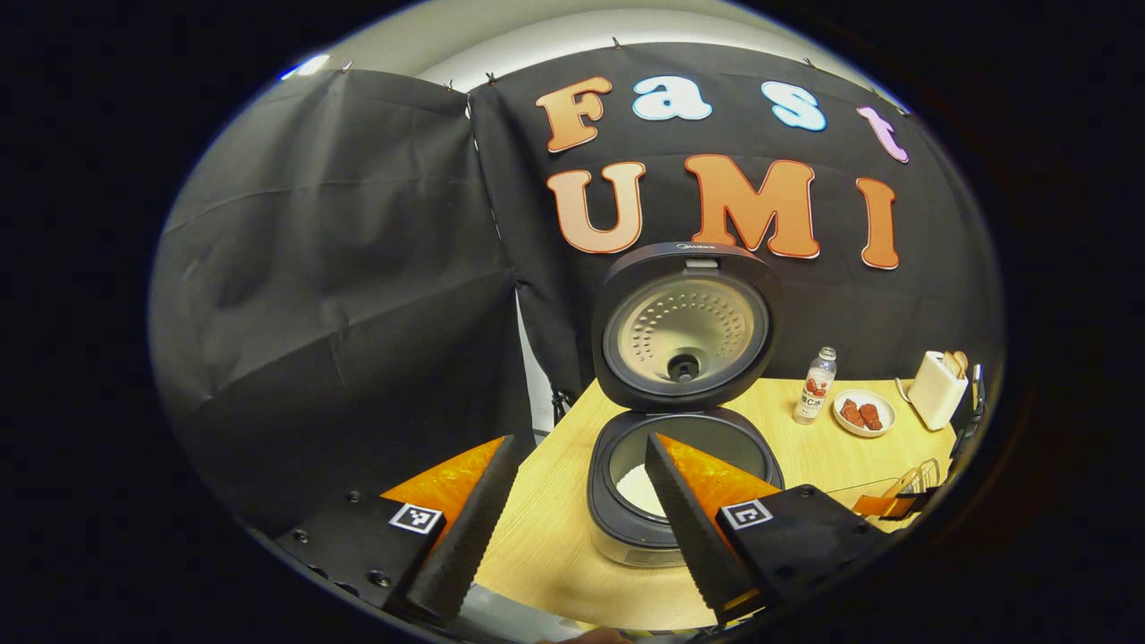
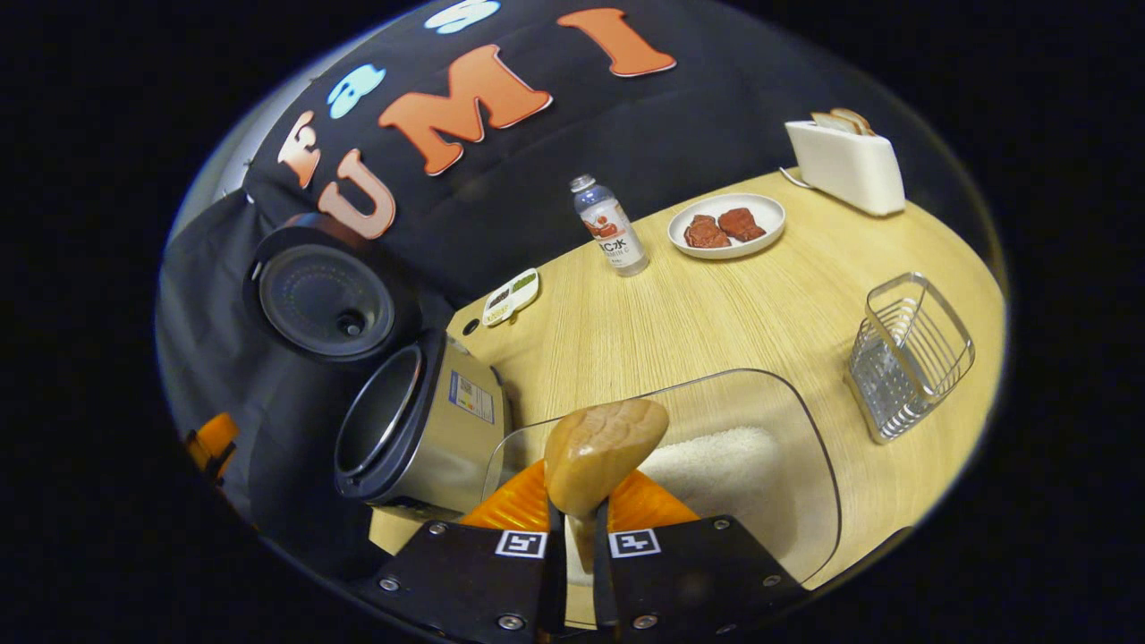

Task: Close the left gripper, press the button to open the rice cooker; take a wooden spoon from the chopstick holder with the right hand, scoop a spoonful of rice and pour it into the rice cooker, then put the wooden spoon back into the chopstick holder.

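Note:
The rice cooker [image 1: 684, 483] stands open on the wooden table, its lid [image 1: 684, 326] upright, with white rice [image 1: 640, 490] at the bottom of the pot. My left gripper [image 1: 580, 440] hangs open in front of the cooker, holding nothing. My right gripper [image 2: 581, 519] is shut on the handle of the wooden spoon [image 2: 604, 452]. The spoon's bowl shows bare wood and points over a clear container [image 2: 805, 429] holding rice [image 2: 716, 465]. The open cooker [image 2: 420, 420] lies to the left of the spoon. The wire chopstick holder [image 2: 908, 353] stands to the right.
A bottle [image 2: 613, 228], a plate of meat [image 2: 726, 225] and a white toaster [image 2: 845, 161] stand along the table's back. A small white item [image 2: 510, 297] lies behind the cooker. The same bottle [image 1: 816, 385], plate [image 1: 863, 413] and toaster [image 1: 937, 389] stand right of the cooker.

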{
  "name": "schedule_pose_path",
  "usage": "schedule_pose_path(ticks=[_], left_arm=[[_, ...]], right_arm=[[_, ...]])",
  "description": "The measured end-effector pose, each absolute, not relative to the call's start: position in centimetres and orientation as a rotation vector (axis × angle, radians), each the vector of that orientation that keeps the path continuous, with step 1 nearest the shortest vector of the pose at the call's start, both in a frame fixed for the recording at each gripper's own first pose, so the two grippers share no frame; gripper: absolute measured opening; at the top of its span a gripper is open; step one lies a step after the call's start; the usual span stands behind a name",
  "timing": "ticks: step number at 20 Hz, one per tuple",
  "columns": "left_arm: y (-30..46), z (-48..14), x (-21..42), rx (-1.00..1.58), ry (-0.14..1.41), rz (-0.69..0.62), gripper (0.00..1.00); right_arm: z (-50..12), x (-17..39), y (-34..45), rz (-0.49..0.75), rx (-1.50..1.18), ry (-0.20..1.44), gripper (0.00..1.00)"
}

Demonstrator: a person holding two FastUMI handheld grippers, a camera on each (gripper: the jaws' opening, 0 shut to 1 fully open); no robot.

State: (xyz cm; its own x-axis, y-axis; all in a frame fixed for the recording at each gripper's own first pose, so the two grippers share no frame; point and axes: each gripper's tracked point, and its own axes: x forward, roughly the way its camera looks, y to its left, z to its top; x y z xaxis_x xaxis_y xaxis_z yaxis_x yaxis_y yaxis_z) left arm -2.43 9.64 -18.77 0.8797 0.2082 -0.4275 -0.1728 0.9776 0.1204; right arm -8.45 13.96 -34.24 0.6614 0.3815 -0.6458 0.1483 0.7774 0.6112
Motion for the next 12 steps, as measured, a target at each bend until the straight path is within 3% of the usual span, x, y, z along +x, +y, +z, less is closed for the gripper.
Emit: schedule_pose_path(ticks=[12], left_arm=[[8.4,-18.4,-2.1,0.094,0.451,0.186,0.97]], right_arm=[[-36.4,-7.8,13.2,0.062,1.028,0.935,0.11]])
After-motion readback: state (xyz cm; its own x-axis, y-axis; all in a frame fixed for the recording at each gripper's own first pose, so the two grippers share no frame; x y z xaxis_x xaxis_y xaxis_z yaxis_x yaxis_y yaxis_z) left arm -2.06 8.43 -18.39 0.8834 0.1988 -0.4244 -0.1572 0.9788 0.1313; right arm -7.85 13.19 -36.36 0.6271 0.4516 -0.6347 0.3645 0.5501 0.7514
